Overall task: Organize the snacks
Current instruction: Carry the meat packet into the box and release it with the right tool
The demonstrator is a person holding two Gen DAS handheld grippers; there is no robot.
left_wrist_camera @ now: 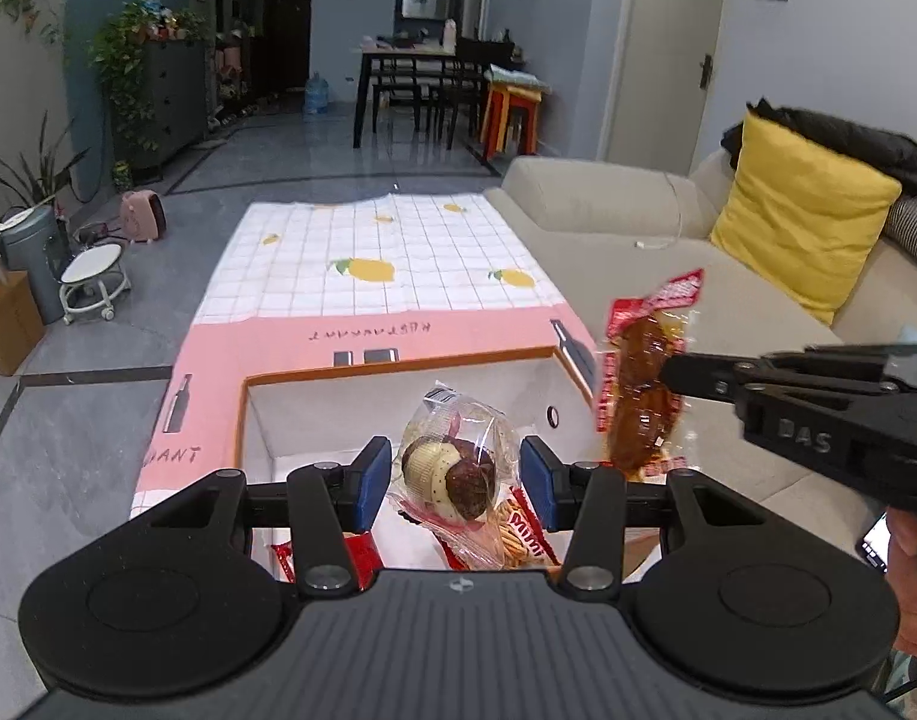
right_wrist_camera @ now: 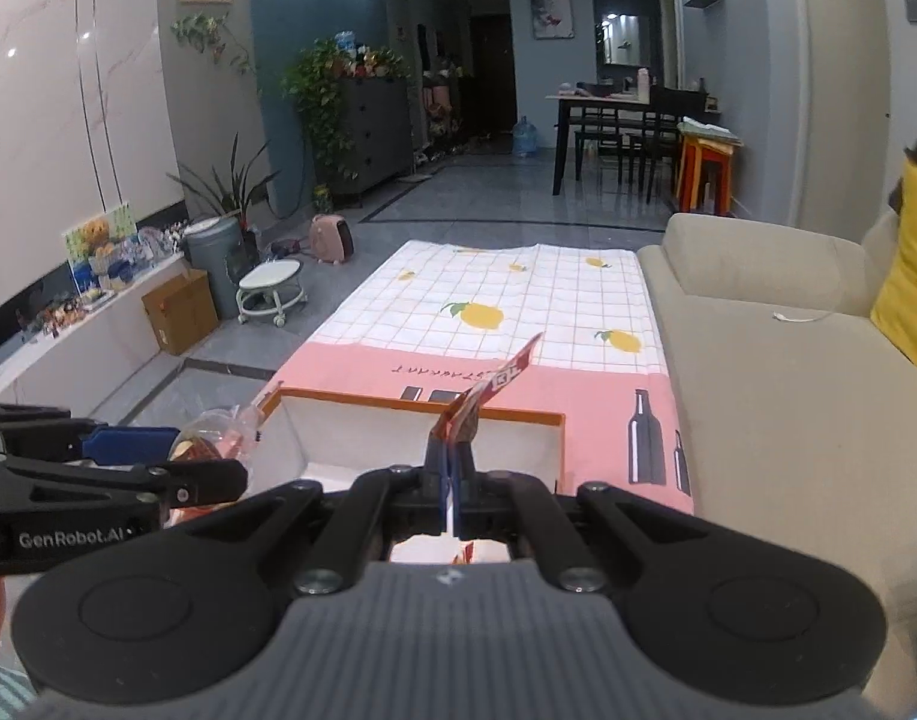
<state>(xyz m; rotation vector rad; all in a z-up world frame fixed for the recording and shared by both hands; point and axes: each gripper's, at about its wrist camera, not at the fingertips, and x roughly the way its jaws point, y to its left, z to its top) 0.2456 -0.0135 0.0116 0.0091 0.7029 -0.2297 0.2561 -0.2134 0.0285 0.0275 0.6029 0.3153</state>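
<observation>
1. Spreading across the low table: a tablecloth, white checks with lemons on the far part and a pink band nearer, lying beside a beige sofa.
2. Sitting on the pink band at the near end: a white box with an orange rim, open at the top, holding red snack packets at its bottom.
3. Hanging above the box's right edge: a red-edged clear packet with a brown snack inside, pinched flat by the right gripper, jaws fully clenched on it.
4. Hovering over the box: a clear-wrapped cupcake snack, pale and brown, sitting between the blue pads of the left gripper, jaws half spread and grasping the wrapper on both sides.
</observation>
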